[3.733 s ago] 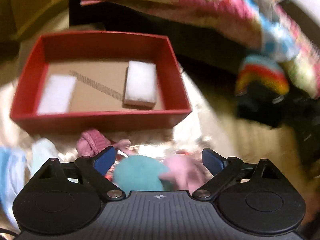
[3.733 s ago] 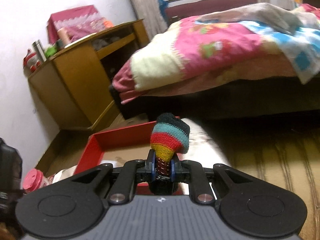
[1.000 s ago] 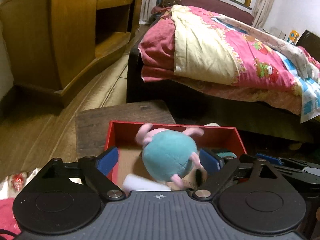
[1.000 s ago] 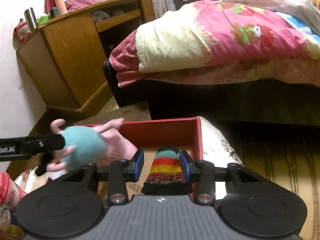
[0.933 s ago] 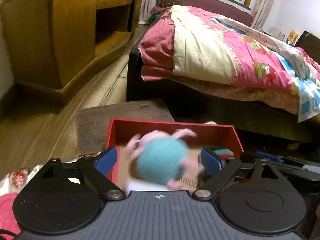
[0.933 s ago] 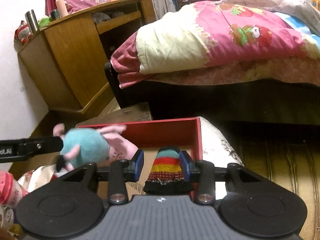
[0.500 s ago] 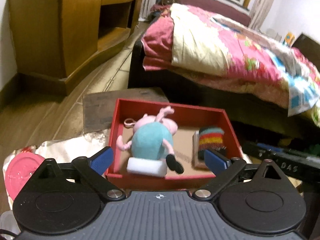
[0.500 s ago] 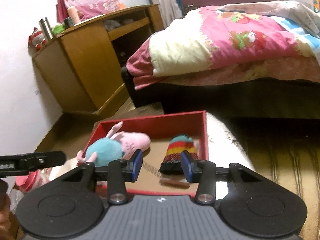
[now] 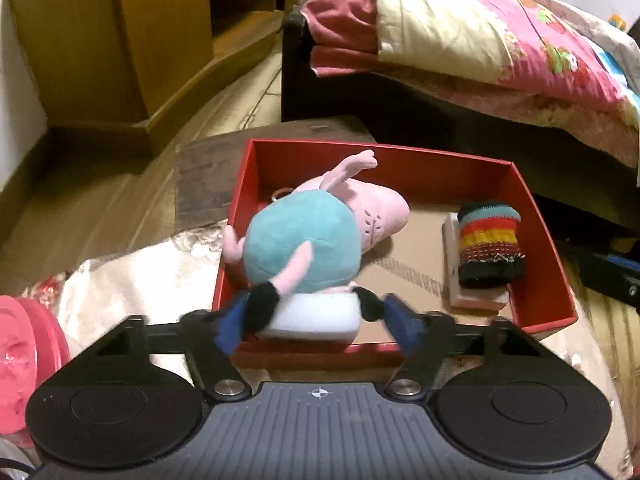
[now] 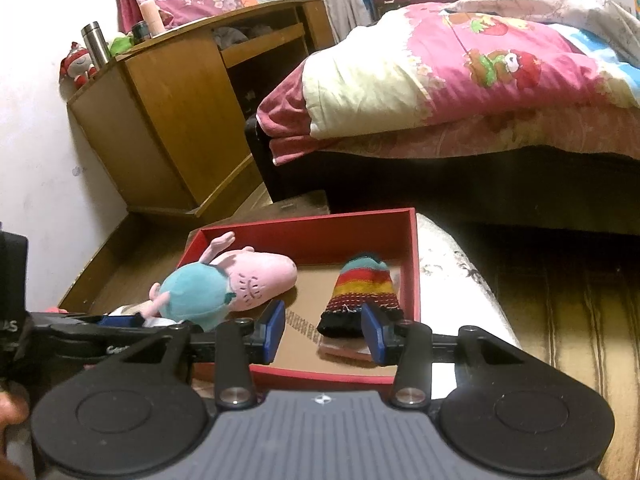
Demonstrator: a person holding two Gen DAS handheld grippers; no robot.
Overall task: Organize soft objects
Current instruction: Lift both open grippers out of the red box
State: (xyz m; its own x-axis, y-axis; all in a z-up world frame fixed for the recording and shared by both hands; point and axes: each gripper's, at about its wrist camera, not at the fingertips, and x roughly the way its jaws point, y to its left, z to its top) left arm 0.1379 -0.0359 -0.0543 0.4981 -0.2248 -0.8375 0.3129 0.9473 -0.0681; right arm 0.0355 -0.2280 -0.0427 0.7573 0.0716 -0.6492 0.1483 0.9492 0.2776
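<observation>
A red box point(image 9: 540, 216) point(image 10: 415, 268) with a cardboard floor sits on a pale cloth. In its left half lies a pink plush pig in a teal dress point(image 9: 304, 244) point(image 10: 208, 288), partly on a white foam block point(image 9: 316, 318). A rainbow-striped knit piece point(image 9: 488, 242) point(image 10: 362, 288) lies on a second white block at the right. My left gripper point(image 9: 316, 332) is open and empty at the box's near wall. My right gripper point(image 10: 324, 330) is open and empty, just in front of the knit piece.
A bed with a pink quilt point(image 9: 480, 32) point(image 10: 460, 80) stands behind the box. A wooden cabinet point(image 10: 180, 112) stands at the back left. A dark wooden board point(image 9: 204, 178) lies behind the box. A pink round lid point(image 9: 24, 352) is at the left edge.
The plush pig dropped from my left gripper into the box, and the knit piece left my right gripper. Both grippers have since pulled back and are open.
</observation>
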